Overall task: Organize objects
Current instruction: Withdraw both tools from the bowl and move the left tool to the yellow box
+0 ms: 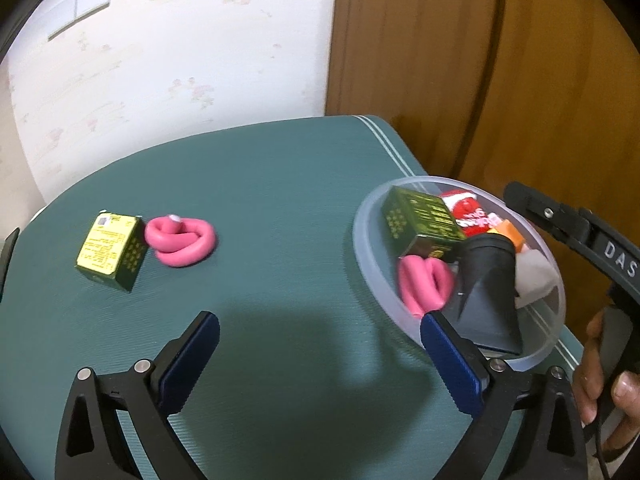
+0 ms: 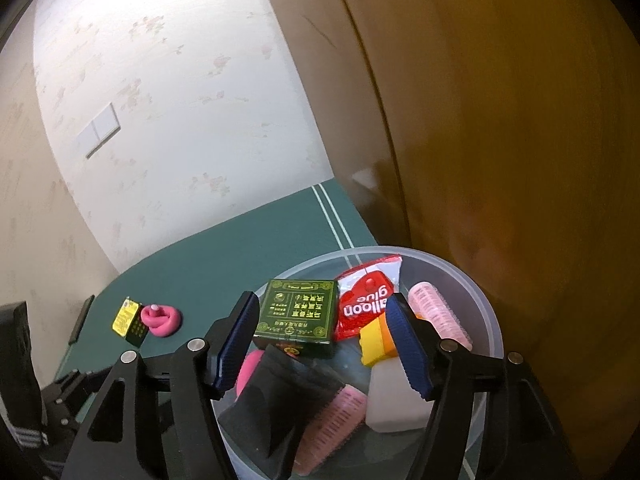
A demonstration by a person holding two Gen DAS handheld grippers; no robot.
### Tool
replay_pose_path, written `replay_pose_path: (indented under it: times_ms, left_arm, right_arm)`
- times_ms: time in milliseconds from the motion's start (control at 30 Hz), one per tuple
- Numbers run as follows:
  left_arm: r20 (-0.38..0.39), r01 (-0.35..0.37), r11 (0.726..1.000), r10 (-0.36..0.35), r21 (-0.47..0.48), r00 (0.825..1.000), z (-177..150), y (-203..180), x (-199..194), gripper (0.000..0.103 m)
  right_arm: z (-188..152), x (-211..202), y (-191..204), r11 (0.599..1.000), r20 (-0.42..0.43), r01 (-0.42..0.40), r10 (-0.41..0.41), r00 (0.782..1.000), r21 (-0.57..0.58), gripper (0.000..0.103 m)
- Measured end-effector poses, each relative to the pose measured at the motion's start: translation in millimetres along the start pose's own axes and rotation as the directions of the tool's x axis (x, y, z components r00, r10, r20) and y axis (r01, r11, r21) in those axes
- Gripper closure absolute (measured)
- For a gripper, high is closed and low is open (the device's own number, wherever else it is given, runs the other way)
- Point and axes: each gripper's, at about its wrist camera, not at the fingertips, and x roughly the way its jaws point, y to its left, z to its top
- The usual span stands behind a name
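A green box with a yellow label (image 1: 112, 250) and a coiled pink band (image 1: 182, 240) lie on the teal table to the left. My left gripper (image 1: 320, 320) hangs open and wide over bare table, nothing between its fingers. At the right stands a clear plastic bowl (image 1: 368, 240). In the right wrist view my right gripper (image 2: 322, 298) is open above this bowl (image 2: 480, 292), its pads clear of the second green box (image 2: 298, 312) lying below them. The bowl also holds a red glue packet (image 2: 364, 300), pink rollers (image 2: 440, 312), a black piece (image 2: 276, 400) and a white block (image 2: 394, 404).
A floral-papered wall (image 1: 180, 60) runs behind the table and a wooden door (image 1: 460, 60) stands at the right. The bowl sits near the table's right edge. A hand (image 1: 600, 364) holds the right gripper's handle beside the bowl.
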Motion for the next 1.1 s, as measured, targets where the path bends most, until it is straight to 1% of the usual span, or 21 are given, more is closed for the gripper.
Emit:
replay_pose_path:
  times_ms: [133, 433, 733, 967, 1100]
  left_arm:
    - [0.001, -0.017, 1.000, 0.017, -0.021, 1.000, -1, 10, -1, 0.001]
    - [0.008, -0.042, 0.997, 0.043, -0.058, 0.999, 0, 30, -5, 0.001]
    - [0.018, -0.088, 0.993, 0.089, -0.082, 0.996, 2, 56, -9, 0.001]
    - [0.011, -0.153, 0.983, 0.155, -0.105, 0.988, 5, 87, -7, 0.001]
    - [-0.001, -0.181, 0.977, 0.182, -0.117, 0.983, 4, 106, -4, 0.001]
  right_arm:
    - [-4, 0, 8, 0.999, -0.001, 0.012, -0.012, 1.000, -0.042, 0.036]
    - [-9, 5, 20, 0.995, -0.006, 0.048, -0.049, 0.999, -0.093, 0.036]
    - [-15, 5, 44, 0.984, -0.013, 0.047, -0.050, 0.999, -0.173, 0.036]
    - [-18, 9, 69, 0.971, -0.036, 0.024, -0.033, 0.999, -0.240, 0.036]
    - [-18, 15, 84, 0.968, -0.077, -0.027, 0.007, 0.997, -0.251, 0.036]
